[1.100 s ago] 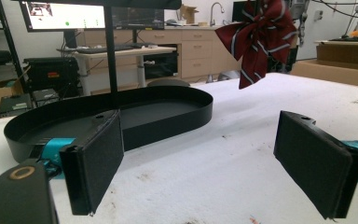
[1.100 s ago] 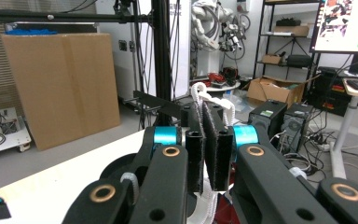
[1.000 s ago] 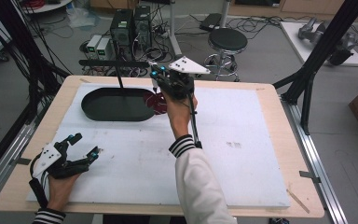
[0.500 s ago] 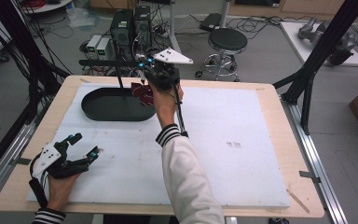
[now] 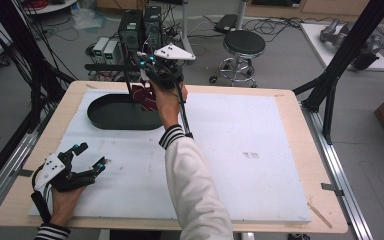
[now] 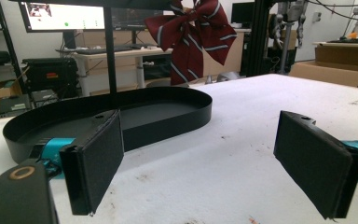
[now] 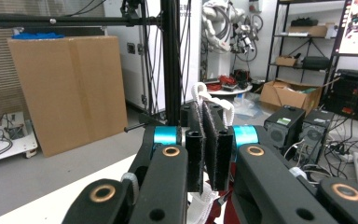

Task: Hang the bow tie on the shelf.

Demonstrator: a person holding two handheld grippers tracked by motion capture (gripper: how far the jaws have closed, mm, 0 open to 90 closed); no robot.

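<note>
Bow tie (image 5: 145, 96) above black tray (image 5: 115, 118)

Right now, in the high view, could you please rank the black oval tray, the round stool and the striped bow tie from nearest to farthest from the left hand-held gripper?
1. Black oval tray, on the table's far left.
2. Striped bow tie, hanging from the right hand-held gripper over the tray's right end.
3. Round stool, on the floor beyond the table.

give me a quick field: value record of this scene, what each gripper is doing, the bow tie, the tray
right gripper: shut on the white strap of the bow tie, raised above the tray's right end
bow tie: dark red with pale stripes, hanging in the air
left gripper: open, nothing between its jaws, low at the near left of the table
tray: black, oval, shallow, nothing seen inside, at the far left
table: white mat on a wooden top
</note>
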